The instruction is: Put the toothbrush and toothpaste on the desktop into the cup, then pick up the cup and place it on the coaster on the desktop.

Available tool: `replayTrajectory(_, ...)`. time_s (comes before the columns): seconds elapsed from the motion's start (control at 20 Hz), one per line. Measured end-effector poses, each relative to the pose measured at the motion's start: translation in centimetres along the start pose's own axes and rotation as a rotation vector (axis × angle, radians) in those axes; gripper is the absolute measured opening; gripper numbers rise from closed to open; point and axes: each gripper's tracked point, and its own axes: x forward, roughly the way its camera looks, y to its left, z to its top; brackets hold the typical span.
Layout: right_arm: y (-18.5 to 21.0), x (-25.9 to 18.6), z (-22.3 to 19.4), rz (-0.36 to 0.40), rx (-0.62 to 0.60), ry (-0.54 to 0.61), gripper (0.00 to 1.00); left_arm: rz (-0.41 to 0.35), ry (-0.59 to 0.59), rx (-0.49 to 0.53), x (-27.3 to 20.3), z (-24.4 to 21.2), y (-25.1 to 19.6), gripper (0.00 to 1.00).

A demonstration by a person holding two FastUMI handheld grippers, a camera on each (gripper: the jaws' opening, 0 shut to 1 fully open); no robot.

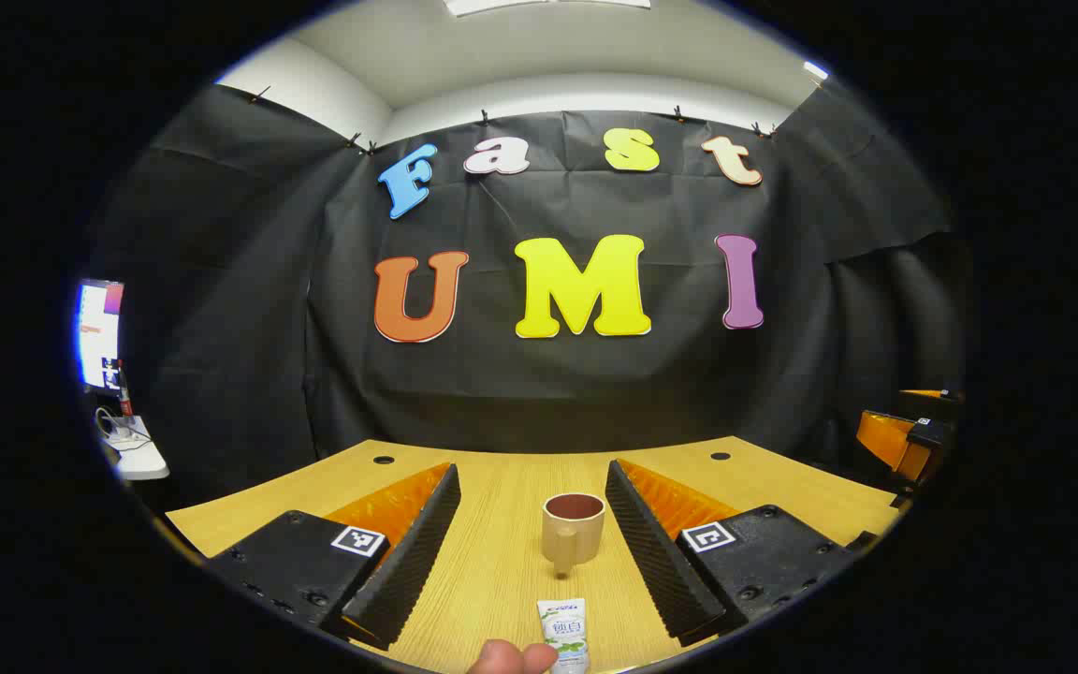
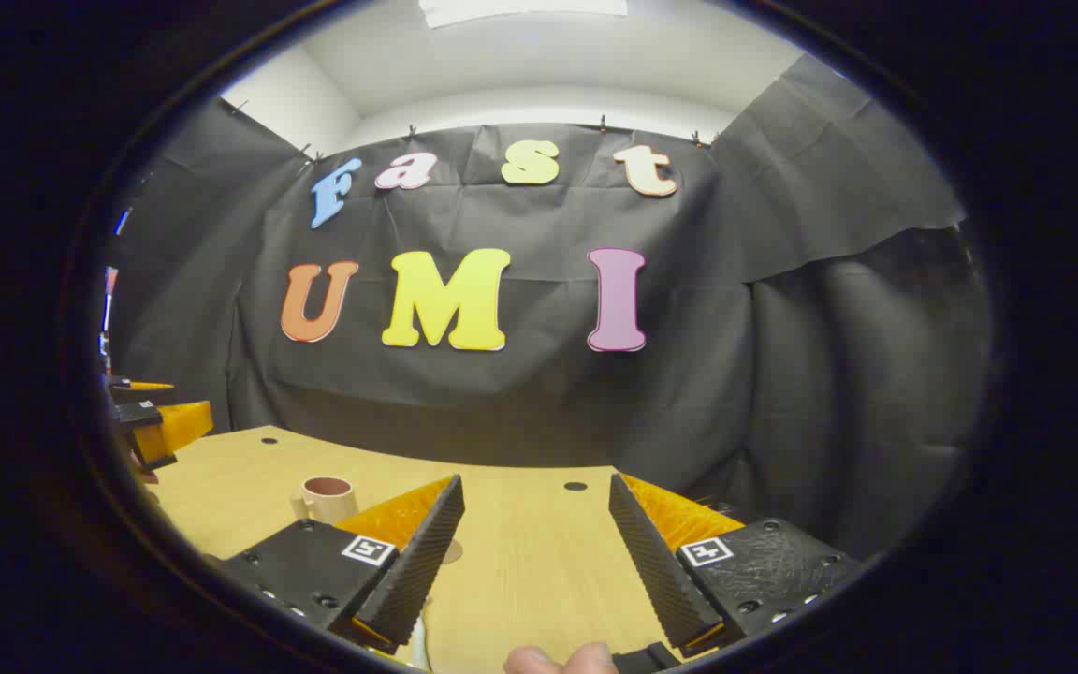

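Two grippers, both with jaws spread wide, nothing between the fingers. Left gripper (image 1: 534, 524): cup (image 1: 574, 527) upright on the wooden surface (image 1: 502, 562), centred between the jaws, ahead of the tips; toothpaste (image 1: 565, 635) lies nearer the camera, below the cup. Right gripper (image 2: 536, 552): cup (image 2: 327, 498) well off left, outside the jaws; the other gripper (image 2: 160, 426) at far left.

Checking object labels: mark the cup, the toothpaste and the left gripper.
cup (image 1: 574, 529): left gripper view, on its side wall.
toothpaste (image 1: 565, 630): left gripper view, on the tube's printed front.
left gripper (image 1: 533, 548): left gripper view, midway between its open fingertips.
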Motion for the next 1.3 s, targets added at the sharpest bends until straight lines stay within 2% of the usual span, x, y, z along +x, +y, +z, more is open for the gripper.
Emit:
replayTrajectory(0.05, -0.1, -0.1, 0.0, -0.005, -0.002, -0.005, 0.94, 0.001, 0.0, 0.0, 0.2, 0.0, 0.0, 0.99)
replayTrajectory(0.1, -0.4, -0.1, 0.2, -0.014, -0.007, -0.011, 0.94, 0.0, 0.003, -0.002, 0.1, 0.0, -0.1, 0.94)
replayTrajectory(0.15, -0.5, -0.3, 0.1, -0.019, -0.016, -0.016, 0.94, -0.004, 0.004, -0.006, 0.1, 0.0, -0.2, 0.99)
replayTrajectory(0.2, -0.5, -0.2, 0.1, -0.021, -0.024, -0.016, 0.96, -0.009, 0.008, -0.008, 0.1, 0.0, -0.4, 0.99)
replayTrajectory(0.45, -0.6, -0.5, -0.1, -0.014, 0.008, -0.011, 0.95, -0.046, 0.013, -0.013, -0.2, 0.3, -1.5, 0.99)
replayTrajectory(1.3, -1.0, -0.8, -1.2, 0.006, 0.045, 0.014, 0.94, -0.035, 0.082, 0.001, -1.2, -0.9, -2.5, 0.99)
